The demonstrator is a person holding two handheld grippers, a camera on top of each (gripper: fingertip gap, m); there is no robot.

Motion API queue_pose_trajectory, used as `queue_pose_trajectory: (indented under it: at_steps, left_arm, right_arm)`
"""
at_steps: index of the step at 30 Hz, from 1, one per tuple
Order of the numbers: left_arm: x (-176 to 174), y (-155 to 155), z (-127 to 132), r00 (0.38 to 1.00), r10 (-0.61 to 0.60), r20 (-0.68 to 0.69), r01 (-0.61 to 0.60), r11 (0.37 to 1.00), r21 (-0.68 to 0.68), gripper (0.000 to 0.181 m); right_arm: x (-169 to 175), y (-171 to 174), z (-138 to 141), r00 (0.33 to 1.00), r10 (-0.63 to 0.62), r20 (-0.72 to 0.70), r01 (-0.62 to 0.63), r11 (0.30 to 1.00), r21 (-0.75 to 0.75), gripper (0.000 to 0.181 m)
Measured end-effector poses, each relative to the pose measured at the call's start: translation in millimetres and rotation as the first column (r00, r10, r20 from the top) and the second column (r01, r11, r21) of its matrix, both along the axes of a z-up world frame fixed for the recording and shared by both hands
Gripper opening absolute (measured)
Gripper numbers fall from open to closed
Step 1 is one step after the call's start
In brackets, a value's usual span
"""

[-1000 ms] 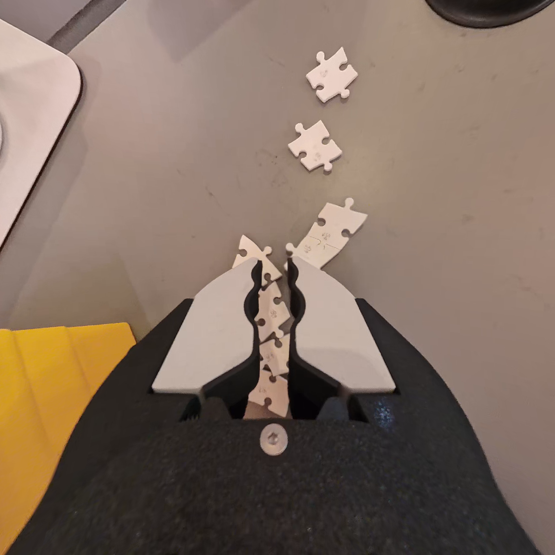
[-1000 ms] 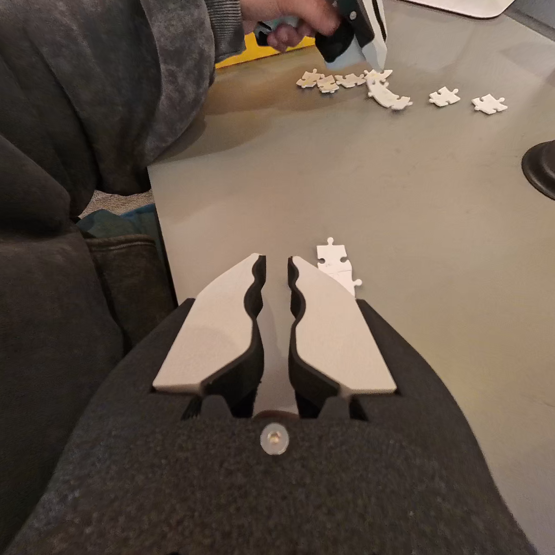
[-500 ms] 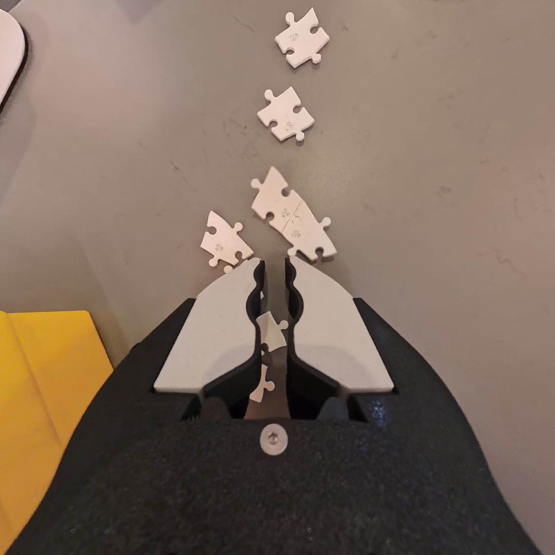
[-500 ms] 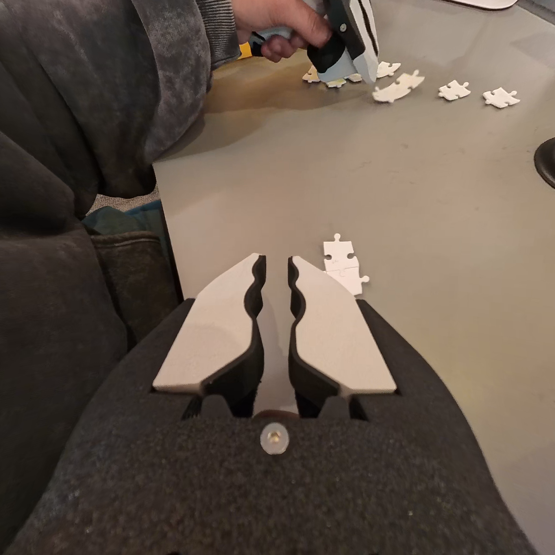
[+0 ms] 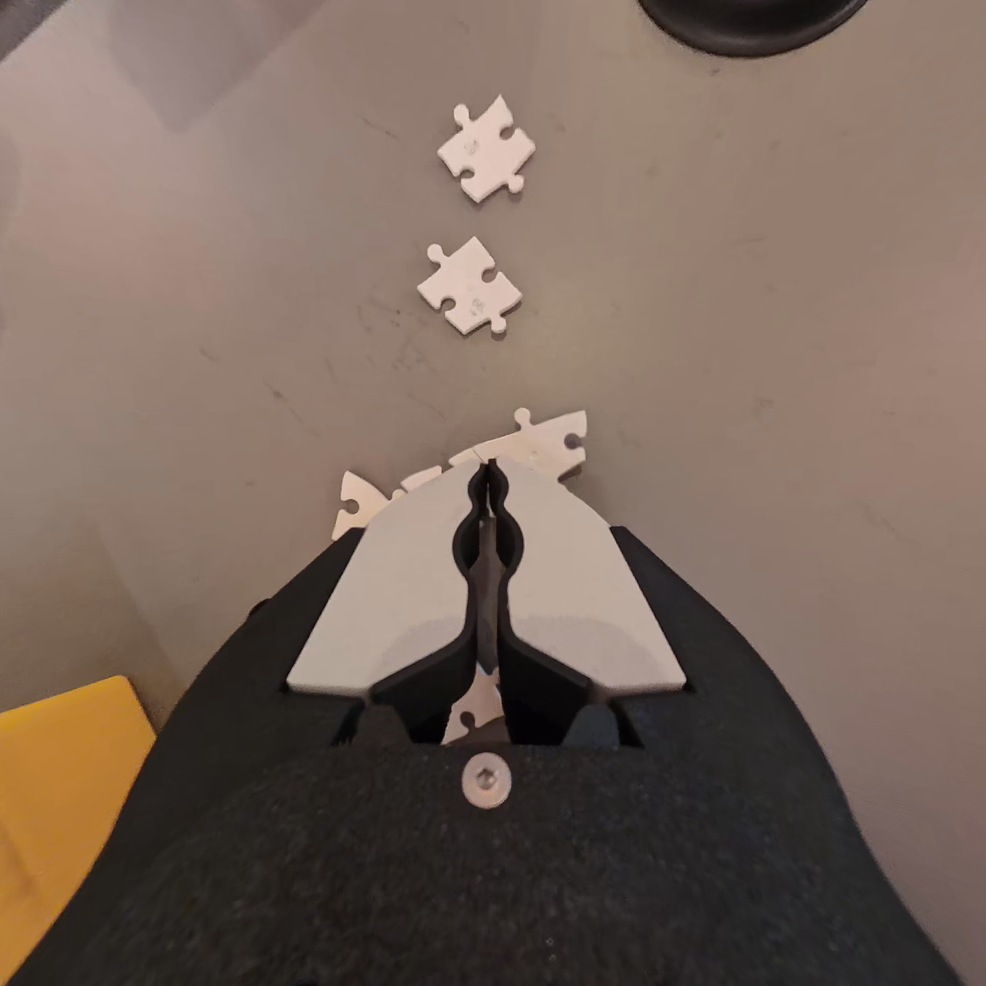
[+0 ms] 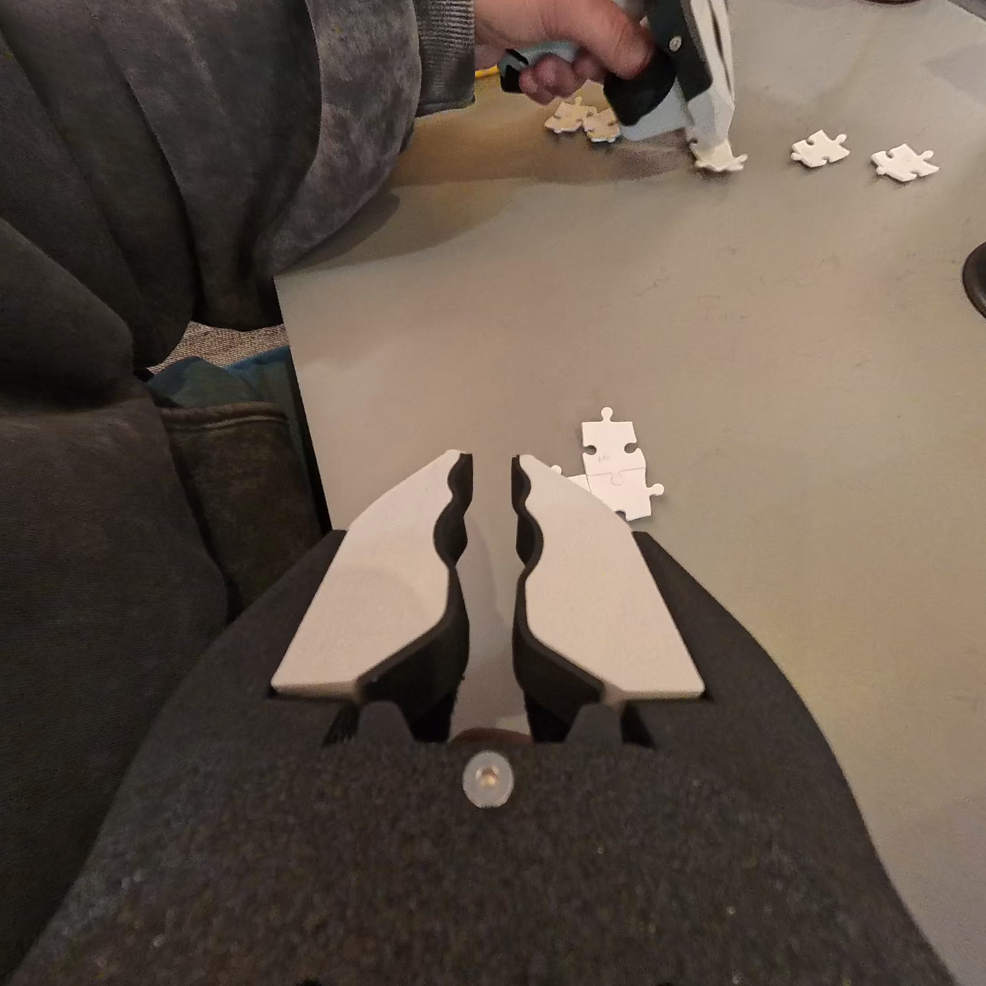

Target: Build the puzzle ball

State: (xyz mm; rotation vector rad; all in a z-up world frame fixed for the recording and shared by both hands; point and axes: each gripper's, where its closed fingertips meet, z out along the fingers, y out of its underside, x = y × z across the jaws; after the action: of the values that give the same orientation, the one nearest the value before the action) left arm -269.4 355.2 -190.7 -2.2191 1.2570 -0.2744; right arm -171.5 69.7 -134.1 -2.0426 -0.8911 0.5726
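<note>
My left gripper (image 5: pixel 488 469) is shut, its tips pinching the near edge of a joined pair of white puzzle pieces (image 5: pixel 544 443) on the grey table (image 5: pixel 747 373). The right wrist view shows that gripper (image 6: pixel 712 140) from the side, its fingertips down on the same pair (image 6: pixel 720 159). Two single white pieces (image 5: pixel 485 152) (image 5: pixel 469 285) lie beyond it, another (image 5: pixel 352 499) lies to the left, and one (image 5: pixel 475 709) lies under the fingers. My right gripper (image 6: pixel 492 469) is open and empty above the table. A joined group of white pieces (image 6: pixel 619 469) lies just right of its right finger.
A black round base (image 5: pixel 747 21) stands at the far edge and also shows in the right wrist view (image 6: pixel 977 288). A yellow object (image 5: pixel 64 800) lies at the left. A person's grey sleeve (image 6: pixel 267 133) and the table's left edge (image 6: pixel 299 384) are beside my right gripper. More pieces (image 6: pixel 581 118) lie behind the left gripper. About 30 cm separates my left fingertips from my right. To reach the black round base (image 5: pixel 747 21) in a straight line is about 15 cm for my left fingers, about 30 cm for my right.
My left gripper moved over the loose pieces onto the joined pair and its fingers closed from open to shut. My right gripper stayed open and barely moved.
</note>
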Motion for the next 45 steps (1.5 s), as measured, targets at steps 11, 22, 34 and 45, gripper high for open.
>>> queue_pose_trajectory:
  at_steps: [11,22,34,45]
  left_arm:
    - [4,3,3,0.999,0.035,0.009,-0.035,0.999,0.01,0.0]
    - [52,36,1,0.991,0.137,-0.006,-0.137,0.99,-0.032,0.039]
    - [53,41,2,0.981,0.194,0.025,-0.192,0.979,-0.072,0.021]
    - [30,33,4,0.972,0.23,0.04,-0.222,0.964,-0.147,0.02]
  right_arm:
    - [0,0,-1,1.0,0.005,-0.003,-0.005,1.0,-0.006,0.014]
    - [4,0,0,1.0,-0.004,-0.007,0.004,1.0,0.002,0.014]
    - [9,5,0,1.0,-0.013,-0.012,0.013,1.0,-0.003,0.014]
    - [9,5,-1,1.0,-0.019,-0.005,0.019,1.0,-0.004,0.014]
